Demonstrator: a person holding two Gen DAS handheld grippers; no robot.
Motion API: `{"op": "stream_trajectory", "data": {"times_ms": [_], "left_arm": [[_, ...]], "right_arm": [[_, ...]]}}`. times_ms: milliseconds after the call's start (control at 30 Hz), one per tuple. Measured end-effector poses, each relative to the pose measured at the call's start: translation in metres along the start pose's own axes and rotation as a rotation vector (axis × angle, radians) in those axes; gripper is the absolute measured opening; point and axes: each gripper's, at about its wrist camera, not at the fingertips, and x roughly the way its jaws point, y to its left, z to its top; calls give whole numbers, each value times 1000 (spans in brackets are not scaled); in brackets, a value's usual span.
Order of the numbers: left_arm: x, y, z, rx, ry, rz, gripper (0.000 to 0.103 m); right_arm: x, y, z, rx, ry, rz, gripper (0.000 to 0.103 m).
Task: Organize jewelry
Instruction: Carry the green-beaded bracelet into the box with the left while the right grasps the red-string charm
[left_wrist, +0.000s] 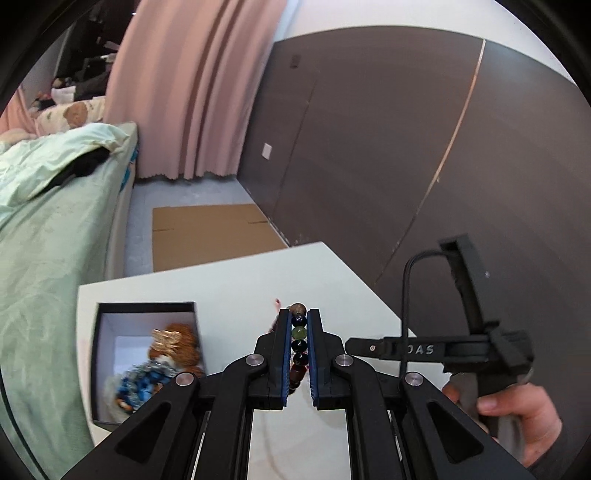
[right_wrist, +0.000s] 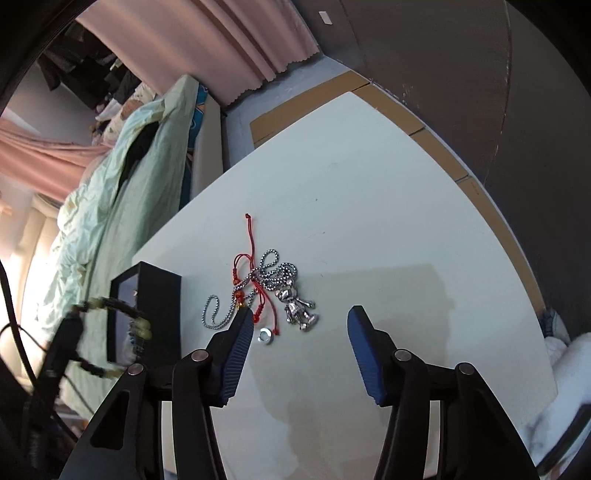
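Observation:
My left gripper (left_wrist: 299, 314) is shut on a beaded bracelet (left_wrist: 299, 341) of dark, green and brown beads, held above the white table (left_wrist: 240, 288). A black jewelry box (left_wrist: 147, 354) with a white inside stands to its left and holds a brown bead bracelet and blue beads. In the right wrist view my right gripper (right_wrist: 301, 314) is open over the table, just short of a silver chain with a robot-like pendant (right_wrist: 295, 306), a red cord (right_wrist: 255, 273) and a small silver ring (right_wrist: 265, 335). The bracelet (right_wrist: 110, 306) and the box (right_wrist: 155, 314) show at the left, blurred.
A bed with a pale green cover (left_wrist: 40, 221) runs along the table's left side. Flat cardboard (left_wrist: 210, 232) lies on the floor beyond the table. A dark wall panel (left_wrist: 388, 147) stands to the right, pink curtains (left_wrist: 192, 85) behind.

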Motion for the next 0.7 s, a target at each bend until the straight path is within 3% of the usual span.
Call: {"op": "stream_trajectory", "data": {"times_ms": [300,400,600,700], "left_arm": [[-20,35,13,-77,-47,32,8],[-26,47,16,-106,-60,48,8],[-32,61,17,-138,-75,65,8],[-34,64,17,-143,-79,70,8]], "right_arm": [[16,9,5,-28,16,-40,51],[18,16,3,-44,19,-23,49],[26,25,-1,3,60,86,36],[36,29,-4,18,88,85,33]]}}
